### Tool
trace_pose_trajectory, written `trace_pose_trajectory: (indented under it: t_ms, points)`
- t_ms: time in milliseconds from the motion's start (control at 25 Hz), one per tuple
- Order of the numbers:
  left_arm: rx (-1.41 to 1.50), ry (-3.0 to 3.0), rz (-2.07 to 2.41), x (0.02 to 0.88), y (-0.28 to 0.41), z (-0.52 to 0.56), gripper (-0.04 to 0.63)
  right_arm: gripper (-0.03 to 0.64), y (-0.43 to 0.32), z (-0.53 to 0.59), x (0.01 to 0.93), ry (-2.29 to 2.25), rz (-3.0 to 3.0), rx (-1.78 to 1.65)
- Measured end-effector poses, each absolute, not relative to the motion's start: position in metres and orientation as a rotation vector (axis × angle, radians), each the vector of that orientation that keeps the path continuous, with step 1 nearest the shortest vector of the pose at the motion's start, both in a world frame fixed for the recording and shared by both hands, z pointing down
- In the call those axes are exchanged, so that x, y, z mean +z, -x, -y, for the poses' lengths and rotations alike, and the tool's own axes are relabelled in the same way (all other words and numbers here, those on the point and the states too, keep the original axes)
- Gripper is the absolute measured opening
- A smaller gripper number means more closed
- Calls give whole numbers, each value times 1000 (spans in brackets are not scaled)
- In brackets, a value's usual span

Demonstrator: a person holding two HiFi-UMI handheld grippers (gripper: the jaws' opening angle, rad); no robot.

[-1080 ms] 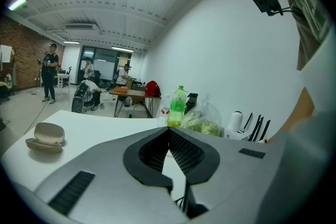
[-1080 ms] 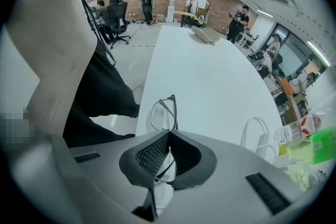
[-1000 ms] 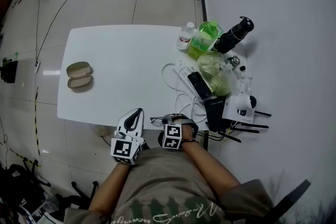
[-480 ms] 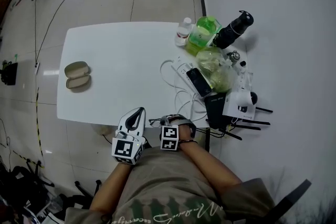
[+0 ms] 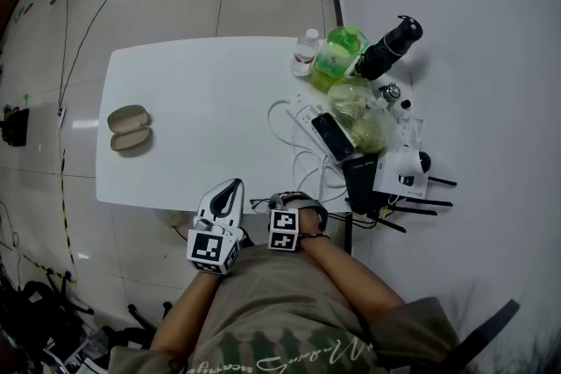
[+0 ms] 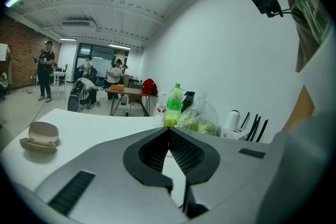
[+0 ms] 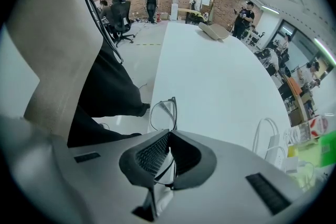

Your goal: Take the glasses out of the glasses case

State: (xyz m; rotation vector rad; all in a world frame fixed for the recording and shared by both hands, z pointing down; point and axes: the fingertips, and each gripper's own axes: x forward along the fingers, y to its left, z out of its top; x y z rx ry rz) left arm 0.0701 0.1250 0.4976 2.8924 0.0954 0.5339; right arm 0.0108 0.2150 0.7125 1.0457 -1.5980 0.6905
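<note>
Two right gripper point(image 7: 169, 135) jaws pinch glasses point(image 7: 174, 110), lenses beyond tips.

On table point(image 5: 210, 114), glasses case point(image 5: 130, 129) left

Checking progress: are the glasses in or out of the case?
Out: right tool grips the glasses far from the open case.

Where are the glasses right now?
Head view, low centre: the glasses are in the right gripper at the table's near edge, far from the open glasses case at left.
</note>
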Motion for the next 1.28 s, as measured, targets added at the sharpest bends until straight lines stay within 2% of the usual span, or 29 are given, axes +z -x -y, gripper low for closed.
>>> trace_pose_trajectory:
  t_ms: [1280]
  points:
    - [502,-2895,-84,489,-62,-122,8,20,-1,-214,715,-1031,1660,648]
